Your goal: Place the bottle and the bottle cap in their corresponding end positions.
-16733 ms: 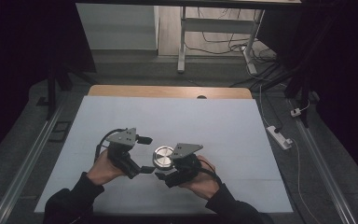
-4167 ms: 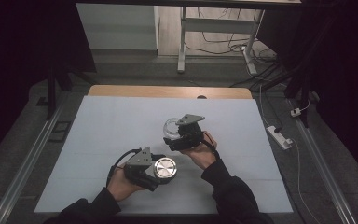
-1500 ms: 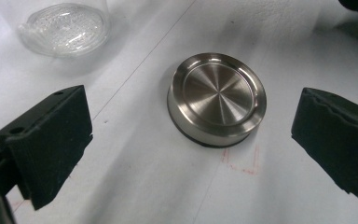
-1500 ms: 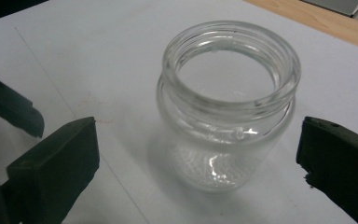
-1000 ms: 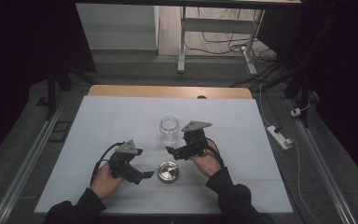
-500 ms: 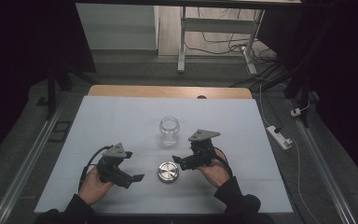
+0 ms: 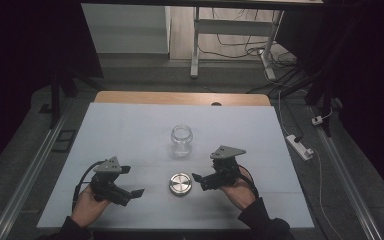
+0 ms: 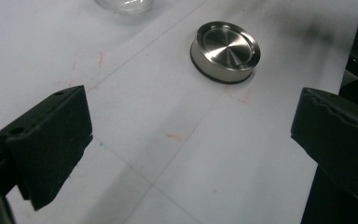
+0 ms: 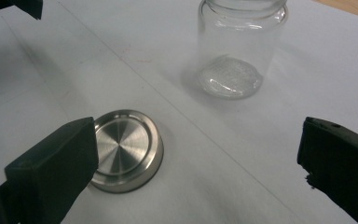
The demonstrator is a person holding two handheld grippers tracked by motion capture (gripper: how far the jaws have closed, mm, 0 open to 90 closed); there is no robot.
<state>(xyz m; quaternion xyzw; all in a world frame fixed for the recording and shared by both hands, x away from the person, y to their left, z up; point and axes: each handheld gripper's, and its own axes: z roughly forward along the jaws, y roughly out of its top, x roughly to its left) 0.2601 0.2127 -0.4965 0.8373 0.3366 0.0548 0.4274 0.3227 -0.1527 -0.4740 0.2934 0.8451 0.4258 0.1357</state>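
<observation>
The glass jar (image 7: 182, 141) stands open and upright on the table (image 7: 130, 125), its metal lid (image 7: 180, 183) lies apart in front of it, and both the left tool (image 7: 128, 185) and right tool (image 7: 203, 179) are released, so the unscrewing seems finished.

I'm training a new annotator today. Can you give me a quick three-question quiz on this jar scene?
1. True or false: the metal lid sits on the glass jar.
2. Which gripper holds something? A) left gripper B) right gripper C) neither
3. Fill in: the lid lies between the two ____.

Key: 1 false, it lies flat on the table, apart from the jar; 2 C, both are open; 3 grippers.
</observation>
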